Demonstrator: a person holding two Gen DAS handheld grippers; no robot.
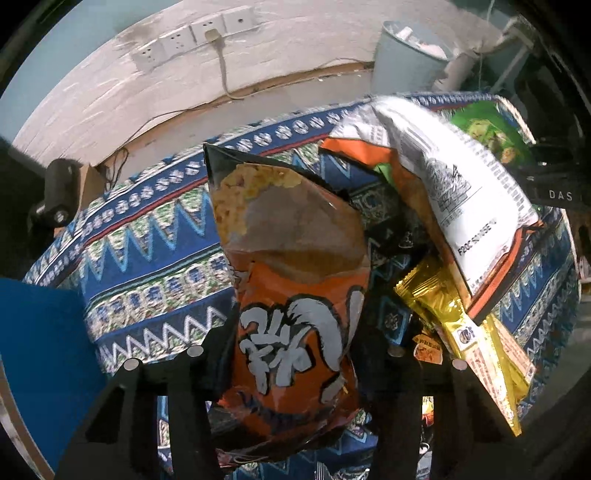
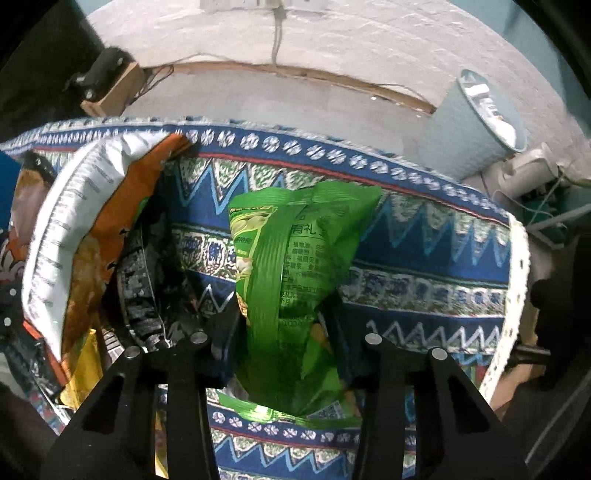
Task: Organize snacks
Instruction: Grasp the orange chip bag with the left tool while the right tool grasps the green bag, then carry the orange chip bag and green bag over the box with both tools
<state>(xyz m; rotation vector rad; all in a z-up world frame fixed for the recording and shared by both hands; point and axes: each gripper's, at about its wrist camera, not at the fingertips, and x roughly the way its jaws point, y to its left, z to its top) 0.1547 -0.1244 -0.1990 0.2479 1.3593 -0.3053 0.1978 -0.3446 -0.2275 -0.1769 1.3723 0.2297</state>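
Two grippers clamp bags — orange bag left, green bag right.

**Counting the Snacks**

Two orange bags — one front up, one white back up. One green bag. One gold packet. One patterned cloth, one pale bin — and three wall sockets.
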